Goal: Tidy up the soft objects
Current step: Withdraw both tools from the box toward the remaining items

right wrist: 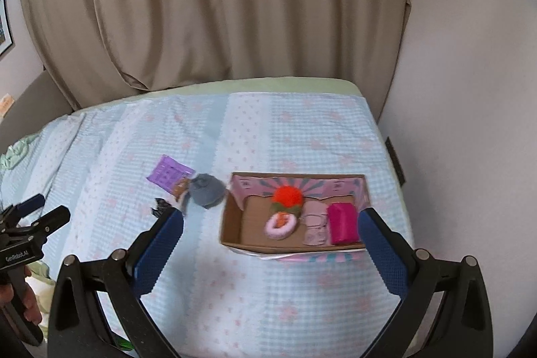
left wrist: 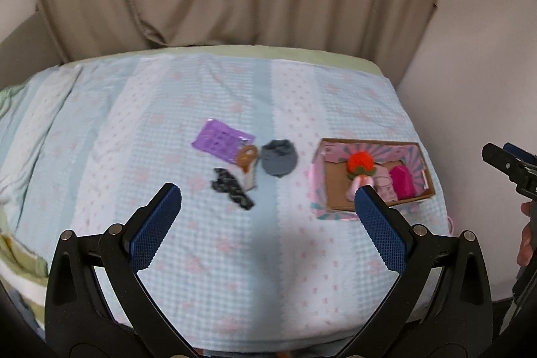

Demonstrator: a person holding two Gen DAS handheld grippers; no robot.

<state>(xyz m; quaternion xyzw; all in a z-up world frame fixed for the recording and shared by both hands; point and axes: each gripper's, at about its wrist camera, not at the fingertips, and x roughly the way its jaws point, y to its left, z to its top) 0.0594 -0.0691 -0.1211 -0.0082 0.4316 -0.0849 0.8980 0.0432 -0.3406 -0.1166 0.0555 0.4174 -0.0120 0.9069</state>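
Overhead, both grippers hover above the bed (left wrist: 235,257), each with its fingers spread wide and holding nothing. Ahead of the left gripper (left wrist: 268,200), 4 loose items lie close together on the blue checked cover: a purple packet (left wrist: 220,140), a brown-and-white piece (left wrist: 247,165) touching it, a grey fabric bundle (left wrist: 279,157) just beside that, and a black patterned cloth (left wrist: 231,188) nearest the fingers. Further right, the right gripper (right wrist: 270,225) faces an open cardboard box (right wrist: 235,223) holding an orange pompom (right wrist: 287,195), a pink ring (right wrist: 280,225), a pale pink roll (right wrist: 315,223) and a magenta piece (right wrist: 343,223). Beige curtains (right wrist: 235,5) hang behind.
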